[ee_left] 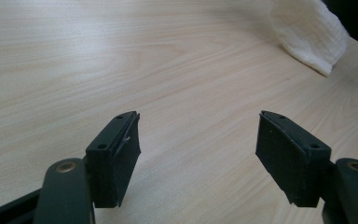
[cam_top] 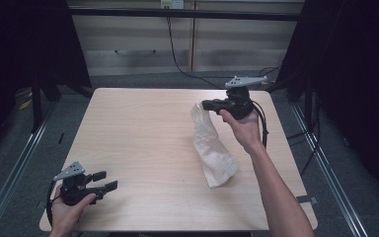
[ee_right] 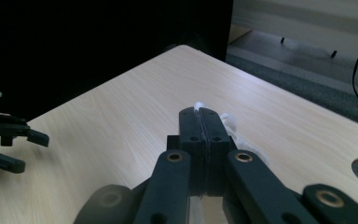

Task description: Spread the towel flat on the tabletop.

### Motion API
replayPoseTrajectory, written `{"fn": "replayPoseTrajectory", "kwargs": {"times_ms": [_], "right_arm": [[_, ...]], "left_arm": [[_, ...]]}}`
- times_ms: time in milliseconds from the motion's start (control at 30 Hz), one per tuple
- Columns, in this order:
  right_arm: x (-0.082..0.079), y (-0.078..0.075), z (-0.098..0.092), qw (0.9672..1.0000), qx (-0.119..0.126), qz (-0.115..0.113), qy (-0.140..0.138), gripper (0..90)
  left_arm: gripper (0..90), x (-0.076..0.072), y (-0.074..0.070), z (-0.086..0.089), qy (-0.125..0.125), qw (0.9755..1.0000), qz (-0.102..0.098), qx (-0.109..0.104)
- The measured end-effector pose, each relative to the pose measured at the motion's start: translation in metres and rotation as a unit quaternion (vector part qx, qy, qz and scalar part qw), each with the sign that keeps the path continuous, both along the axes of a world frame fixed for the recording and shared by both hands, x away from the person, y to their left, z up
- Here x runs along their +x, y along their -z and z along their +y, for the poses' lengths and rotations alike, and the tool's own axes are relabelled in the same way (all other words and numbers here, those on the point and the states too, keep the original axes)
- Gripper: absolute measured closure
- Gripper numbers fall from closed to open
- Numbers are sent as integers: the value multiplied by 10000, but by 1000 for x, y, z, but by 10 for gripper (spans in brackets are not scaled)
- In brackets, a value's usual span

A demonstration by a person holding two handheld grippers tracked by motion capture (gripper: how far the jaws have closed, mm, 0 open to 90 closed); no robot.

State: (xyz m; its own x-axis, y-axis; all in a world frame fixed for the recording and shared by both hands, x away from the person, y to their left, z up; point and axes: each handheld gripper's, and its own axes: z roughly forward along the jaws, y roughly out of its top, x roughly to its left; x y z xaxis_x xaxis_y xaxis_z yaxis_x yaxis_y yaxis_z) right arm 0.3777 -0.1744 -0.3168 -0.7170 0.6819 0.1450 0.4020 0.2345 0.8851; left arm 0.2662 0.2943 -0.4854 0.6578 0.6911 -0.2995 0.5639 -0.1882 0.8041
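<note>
1. High view: white crinkled cloth [cam_top: 212,148] hangs from the right gripper [cam_top: 205,104], clenched on its top corner.
2. Its lower end rests on the bench [cam_top: 143,143], right side.
3. Left gripper [cam_top: 109,180] released, near-left.

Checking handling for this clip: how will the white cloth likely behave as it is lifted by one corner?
Probably floppy: the white cloth hangs creased from the shut right hand-held gripper, its lower end on the table. Likely light, since a small pinch holds it. It may sway or drag.
</note>
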Motion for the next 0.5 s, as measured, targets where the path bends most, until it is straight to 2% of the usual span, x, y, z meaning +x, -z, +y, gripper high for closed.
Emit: {"fn": "replayPoseTrajectory", "kwargs": {"times_ms": [167, 267, 300, 333, 367, 400, 433, 500], "right_arm": [[-10, -12, 7, 9996, 84, -187, -180, 893], [-16, 1, 14, 9993, 106, -85, -361, 893], [-16, 1, 14, 9993, 106, -85, -361, 893], [-20, 18, 19, 9990, 94, 35, -445, 893], [-20, 18, 19, 9990, 94, 35, -445, 893], [-22, 24, 21, 9987, 119, 90, -483, 893], [-25, 43, 24, 9984, 70, 239, -514, 893], [-28, 57, 25, 9976, 125, 371, -563, 893]], "left_arm": [[301, 1, 0, -1, 9, 10000, 0, 20], [298, 1, 1, -1, 5, 10000, 19, 46], [294, 1, 1, -1, 5, 10000, 19, 46], [289, 1, 1, 0, -19, 10000, 37, 39], [287, 1, 1, 0, -19, 10000, 37, 39], [287, 1, 1, 0, -16, 10000, 34, 39], [288, 1, 1, 0, -21, 10000, 48, 37], [289, 1, 1, 0, -13, 10000, 48, 37]]}}
